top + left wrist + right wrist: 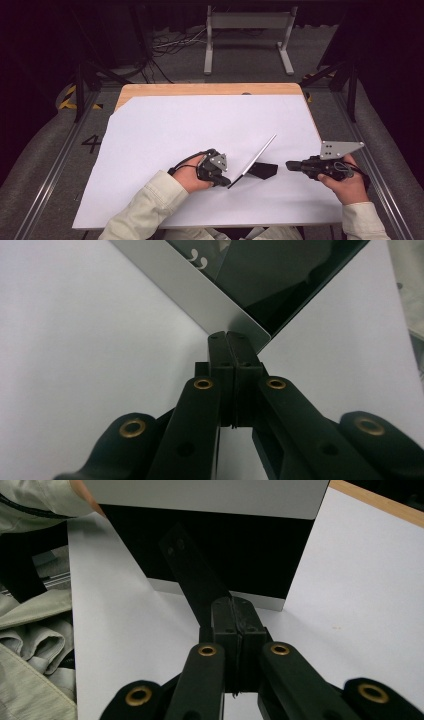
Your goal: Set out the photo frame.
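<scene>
**Holding the tilted panel at its corner**

I hold one hand-held gripper in each hand, so two in all. My left hand-held gripper point(223, 180) is clenched on the near corner of the flat panel point(255, 159); in the left gripper view the jaws are pressed together with the silver edge of the panel point(200, 305) between their tips. I think I grip it at the corner because there I can keep the panel tilted up from the desk point(165, 130) without covering its dark face.

My right hand-held gripper point(291, 165) is on the other side of the panel, just beside the black stand point(264, 170) that lies under it. In the right gripper view its jaws point(234, 611) are closed together, and the black strip point(192, 575) of the stand begins right at their tips. I cannot tell if they pinch this strip or only touch it. My guess is that the right one is there to set or fold the support while the left one holds the panel steady.

By count: one panel, one stand, two hand-held grippers. The panel is toward the near edge of the desk, between my two hands, leaning, with its far corner in the air.
</scene>
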